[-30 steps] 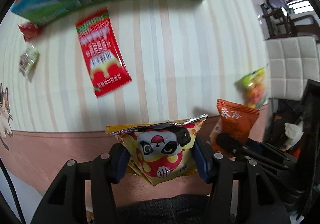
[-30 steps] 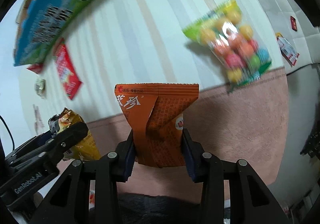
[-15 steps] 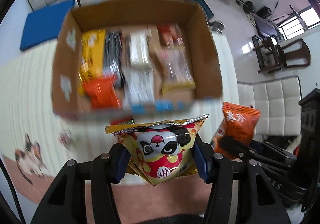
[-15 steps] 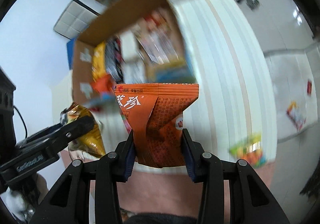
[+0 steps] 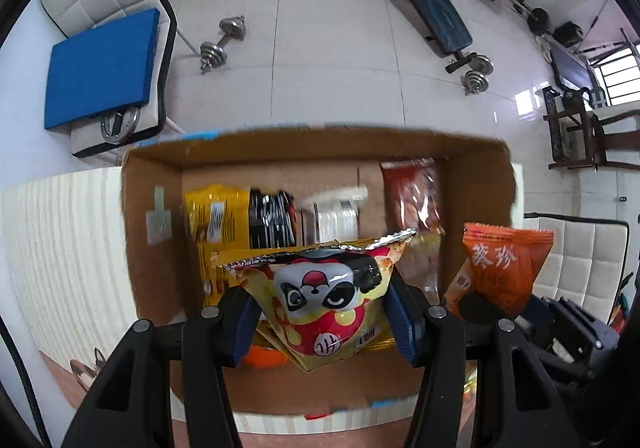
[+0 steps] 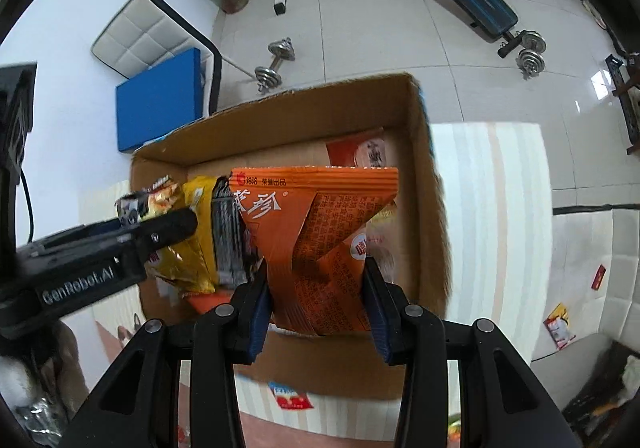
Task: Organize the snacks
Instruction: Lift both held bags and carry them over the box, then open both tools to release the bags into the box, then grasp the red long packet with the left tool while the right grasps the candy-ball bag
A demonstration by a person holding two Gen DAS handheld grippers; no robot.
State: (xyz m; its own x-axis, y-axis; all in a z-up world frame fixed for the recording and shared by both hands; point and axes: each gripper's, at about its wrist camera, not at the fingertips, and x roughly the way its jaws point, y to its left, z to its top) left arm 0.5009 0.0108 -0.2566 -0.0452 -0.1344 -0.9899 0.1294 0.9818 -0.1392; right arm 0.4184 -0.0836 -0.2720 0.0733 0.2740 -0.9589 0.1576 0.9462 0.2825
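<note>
Panda snack bag (image 5: 320,300) pinched between the blue pads of the left hand-held gripper (image 5: 320,322), crimped silver top edge sticking up past the fingertips, bottom corner hanging down between the black fingers. Hanging right over the open cardboard box (image 5: 156,248), roughly above its near half. Same bag peeking out in the right wrist view too, just the yellow crinkly end past the left gripper's black finger.

Orange snack bag (image 6: 316,248) clamped in the right hand-held gripper (image 6: 318,288), squeezed at the lower half so the middle folds into a crease, flat sealed top edge upward. Also hovering over the box, toward its right side. In the left wrist view, orange bag sitting just right of the panda bag, over the box's right wall.

Inside the box: yellow packet (image 5: 218,220) on the left, black packet (image 5: 272,216) next to it, white packet (image 5: 336,214) (blurry, can't read it), then a clear reddish packet (image 5: 412,192) against the right side. Something orange lower down in the box, mostly hidden behind the left gripper.

Box resting on a striped cream mat (image 6: 500,208). One small red-and-blue packet (image 6: 290,398) lying on the mat just in front of the box. Further out on the tiled floor: dumbbell (image 5: 222,42), weight bench (image 5: 424,0), blue cushion (image 5: 100,68) on a white padded seat.
</note>
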